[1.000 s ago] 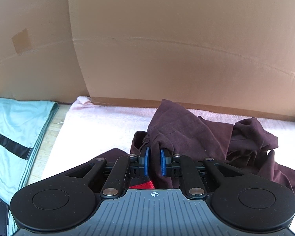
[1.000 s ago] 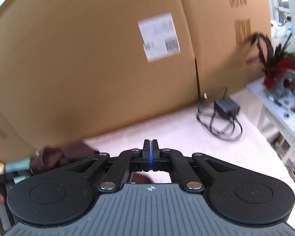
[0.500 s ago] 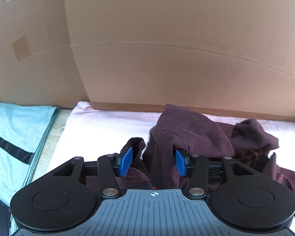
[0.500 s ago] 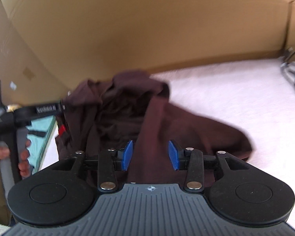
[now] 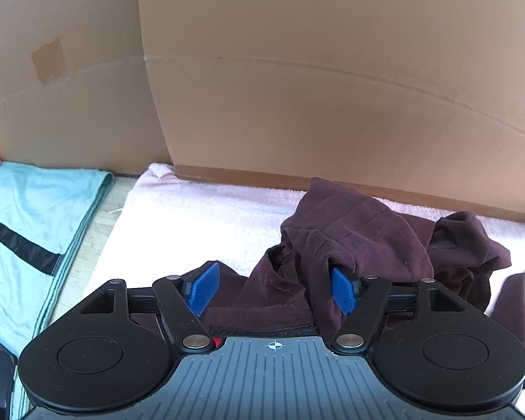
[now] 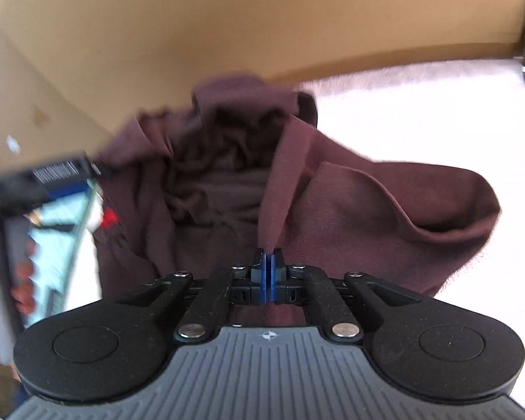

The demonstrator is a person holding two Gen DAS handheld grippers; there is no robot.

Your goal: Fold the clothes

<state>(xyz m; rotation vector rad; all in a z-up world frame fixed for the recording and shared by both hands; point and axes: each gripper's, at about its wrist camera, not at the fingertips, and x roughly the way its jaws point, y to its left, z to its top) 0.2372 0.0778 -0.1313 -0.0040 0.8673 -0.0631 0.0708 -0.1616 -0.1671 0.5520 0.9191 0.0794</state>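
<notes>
The maroon garment (image 5: 360, 245), a soft matte knit, is lying crumpled in deep folds on the pale pink towel (image 5: 199, 217), whose surface is a short looped pile.

The left gripper (image 5: 273, 288) is standing with its jaws wide apart, having just been opening; its ribbed blue pads (image 5: 204, 287) are pressing on nothing, though cloth is lying between them and one fold is draping over the right-hand pad.

The right gripper (image 6: 267, 273) is pinching a raised ridge of the garment, its jaws having just been closing on it.

Ahead of both fingers, creased brown cardboard (image 5: 332, 87) is standing as a wall. Left of the left fingers, a smooth folded teal cloth (image 5: 28, 217) with a black stripe is lying flat. The white lettering on the black bar at the left of the right wrist view is too blurred to read.
</notes>
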